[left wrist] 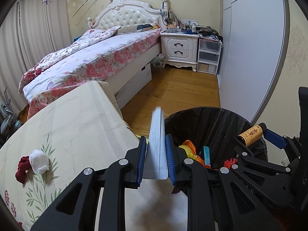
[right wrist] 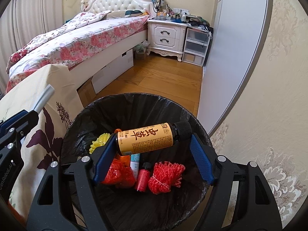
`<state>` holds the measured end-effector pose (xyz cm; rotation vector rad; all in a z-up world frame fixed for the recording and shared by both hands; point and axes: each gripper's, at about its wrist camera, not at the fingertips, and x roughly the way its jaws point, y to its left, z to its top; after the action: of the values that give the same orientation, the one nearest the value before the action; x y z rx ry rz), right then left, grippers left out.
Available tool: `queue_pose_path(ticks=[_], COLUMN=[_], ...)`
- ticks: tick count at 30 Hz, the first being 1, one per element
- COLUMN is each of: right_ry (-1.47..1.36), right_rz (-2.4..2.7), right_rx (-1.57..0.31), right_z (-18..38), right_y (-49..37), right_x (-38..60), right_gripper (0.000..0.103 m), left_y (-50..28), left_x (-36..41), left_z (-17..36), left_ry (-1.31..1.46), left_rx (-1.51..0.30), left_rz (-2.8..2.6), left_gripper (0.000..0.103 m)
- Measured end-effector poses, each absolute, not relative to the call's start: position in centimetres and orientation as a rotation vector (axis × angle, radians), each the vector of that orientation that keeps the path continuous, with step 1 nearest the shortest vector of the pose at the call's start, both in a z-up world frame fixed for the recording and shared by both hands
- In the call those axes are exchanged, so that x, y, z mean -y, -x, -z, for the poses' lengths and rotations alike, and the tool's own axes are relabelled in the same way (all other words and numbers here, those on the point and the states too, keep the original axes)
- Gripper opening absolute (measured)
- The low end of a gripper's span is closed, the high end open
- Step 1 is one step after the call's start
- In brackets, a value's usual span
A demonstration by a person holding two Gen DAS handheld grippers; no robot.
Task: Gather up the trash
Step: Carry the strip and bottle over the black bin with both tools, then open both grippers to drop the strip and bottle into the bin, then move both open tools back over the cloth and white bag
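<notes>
Bottle [right wrist: 148, 138] crosswise in right tongs [right wrist: 152, 154] | cap rightward | over bin [right wrist: 80, 115]

Bin [right wrist: 134, 104] sits lower centre, small bottle [right wrist: 142, 179] lying inside it. Counter [right wrist: 28, 96] is at its left. Bed [right wrist: 77, 38] fills upper left, nightstand [right wrist: 165, 36] at its right.

Pretty standard bedroom here. Pale yellow wallpaper [left wrist: 194, 0] with little white flower motifs, warm wooden floor [left wrist: 179, 88]. A bed [left wrist: 92, 57] with a white tufted headboard [left wrist: 123, 16] and pink floral bedding sits along the left, beige curtains [left wrist: 32, 30] hanging behind it with soft daylight coming through. A white two-drawer nightstand [left wrist: 180, 48] stands right beside the bed, its top cluttered with small stuff, and a clear plastic drawer unit [left wrist: 208, 55] is just next to that. A tall pale grey wardrobe [left wrist: 250, 48] takes up the right side.
</notes>
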<state>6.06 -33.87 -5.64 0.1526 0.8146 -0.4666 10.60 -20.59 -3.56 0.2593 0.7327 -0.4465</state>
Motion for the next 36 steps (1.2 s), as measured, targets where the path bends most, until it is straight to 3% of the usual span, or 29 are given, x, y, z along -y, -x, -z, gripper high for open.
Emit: queue_pose_path(ticks=[3, 14, 36], right_ry=[-0.153, -0.154, -0.101], right_rz=[0.470, 0.483, 0.375], right_rx=[-0.820, -0.819, -0.792], right_z=[5.9, 5.7, 3.3], right_y=[-6.1, -5.9, -6.1], right_x=[34.0, 33.8, 28.5], right_gripper=[0.074, 0.074, 0.074], left_y=[-10.8, -10.8, -9.9], left_x=[20.5, 19.5, 12.5], left_z=[3.6, 3.4, 2.3], left_ry=[-0.251, -0.228, -0.179], left_rx=[-0.740, -0.735, -0.733], left_rz=[0.437, 0.412, 0.283], left_gripper=[0.047, 0.065, 0.070])
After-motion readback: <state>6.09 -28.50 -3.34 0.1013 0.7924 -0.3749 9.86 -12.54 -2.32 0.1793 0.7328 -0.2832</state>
